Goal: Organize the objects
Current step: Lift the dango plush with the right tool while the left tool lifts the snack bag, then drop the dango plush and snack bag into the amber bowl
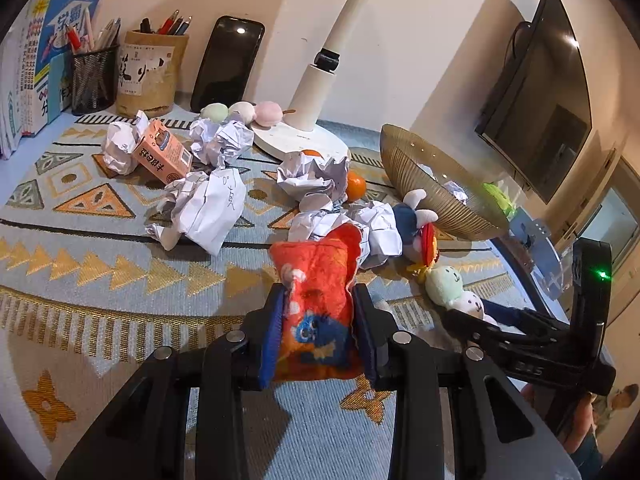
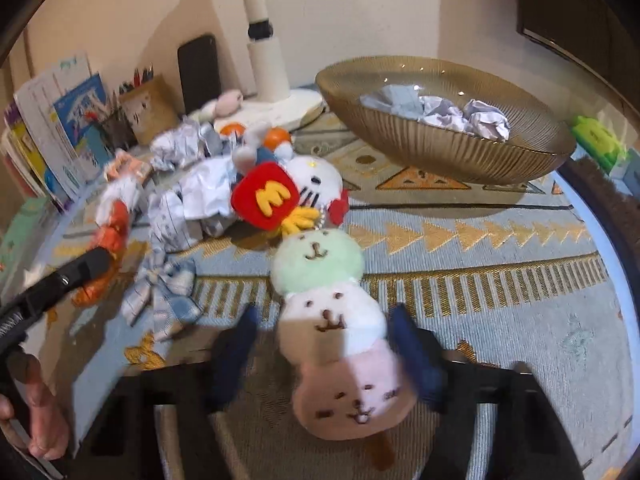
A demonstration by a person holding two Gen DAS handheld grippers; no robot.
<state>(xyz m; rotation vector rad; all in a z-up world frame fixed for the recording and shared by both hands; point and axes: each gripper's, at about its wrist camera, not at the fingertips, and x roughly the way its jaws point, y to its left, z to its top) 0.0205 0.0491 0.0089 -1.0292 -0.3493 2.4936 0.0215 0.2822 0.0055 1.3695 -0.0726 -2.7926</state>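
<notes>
A: What has the left gripper (image 1: 320,312)?
B: It's clamped on the orange plush snack-bag (image 1: 316,300); crumpled white paper balls (image 1: 208,208) crowd ahead.
A: The right gripper (image 2: 324,344)?
B: Jaws wide around the three-ball plush dango skewer (image 2: 340,328) lying on the patterned cloth (image 2: 500,312), apparently not pinching; the ribbed amber glass bowl (image 2: 440,148) sits beyond.

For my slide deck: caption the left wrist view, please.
Left gripper clamps an orange plush pouch above a patterned mat strewn with crumpled paper.
</notes>
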